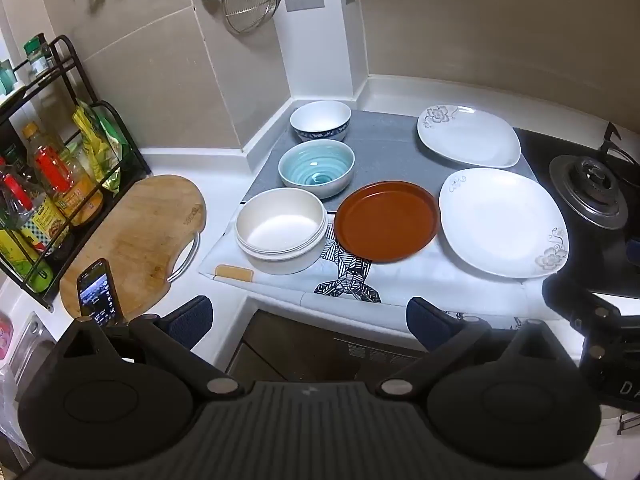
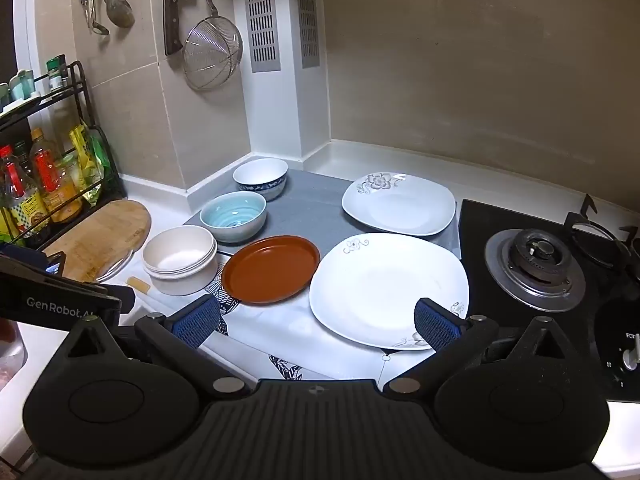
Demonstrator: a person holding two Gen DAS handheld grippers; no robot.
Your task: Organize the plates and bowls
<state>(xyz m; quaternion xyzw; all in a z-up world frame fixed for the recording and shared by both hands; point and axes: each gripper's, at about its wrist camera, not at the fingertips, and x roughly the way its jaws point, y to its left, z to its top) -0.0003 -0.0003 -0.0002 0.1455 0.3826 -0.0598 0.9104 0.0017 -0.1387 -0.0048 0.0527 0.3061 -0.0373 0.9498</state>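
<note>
Toward the left end of the table, a rounded wooden cutting board (image 1: 136, 240) with a metal loop handle lies flat, and a phone (image 1: 98, 298) stands at its near edge, apparently propped to be read.

Next come three bowls in a line running from the near edge back to the corner by the wall. Nearest is a cream bowl (image 1: 282, 232), matte, straight-walled, with a ridged rim. Behind it is a glazed teal bowl (image 1: 316, 168) with a spiral inside, then a white bowl with a blue patterned band (image 1: 320, 120). They sit close together but unstacked, likely laid out by kind for nesting.

Just right of the cream bowl is a round brown plate (image 1: 386, 222), shallow, with a low upright lip. It lies half on a grey mat (image 1: 384, 156) and half on a printed cloth (image 1: 348, 280).

Further right are two glossy white squarish plates with grey flower prints. The larger near plate (image 2: 388, 288) lies by the table's near edge, and the far plate (image 2: 400, 204) lies toward the back. They are separate, beside a black gas hob (image 2: 536, 268).

The left tongs (image 1: 308, 320) hang spread wide and empty off the near edge, short of the cream bowl. The right tongs (image 2: 316, 320) are also spread and empty, with one blue ribbed pad (image 2: 436, 324) over the near plate's rim. My judgement is that stacking has not begun.
</note>
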